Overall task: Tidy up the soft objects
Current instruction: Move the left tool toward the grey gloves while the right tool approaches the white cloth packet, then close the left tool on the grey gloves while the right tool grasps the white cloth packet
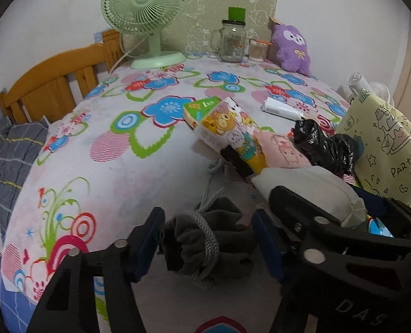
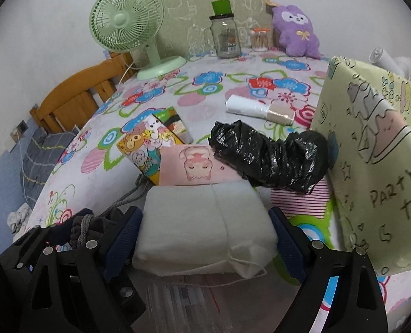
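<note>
My left gripper (image 1: 208,245) is shut on a grey drawstring pouch (image 1: 219,247) just above the flowered bedspread; the pouch also shows in the right wrist view (image 2: 89,227). My right gripper (image 2: 205,236) is shut on a white cloth bundle (image 2: 202,222), which also shows in the left wrist view (image 1: 316,188). Beyond lie a pink cartoon towel (image 2: 197,163), a crumpled black plastic bag (image 2: 272,155) and a cartoon-printed box (image 2: 147,141). A purple plush toy (image 2: 297,30) sits at the back right.
A yellow-green "party time" box (image 2: 377,144) stands at the right. A green fan (image 2: 127,22), a glass jar mug (image 2: 227,36) and a swab jar (image 2: 259,38) stand at the back. A white bag roll (image 2: 258,109) lies mid-bed. A wooden headboard (image 2: 75,100) is left.
</note>
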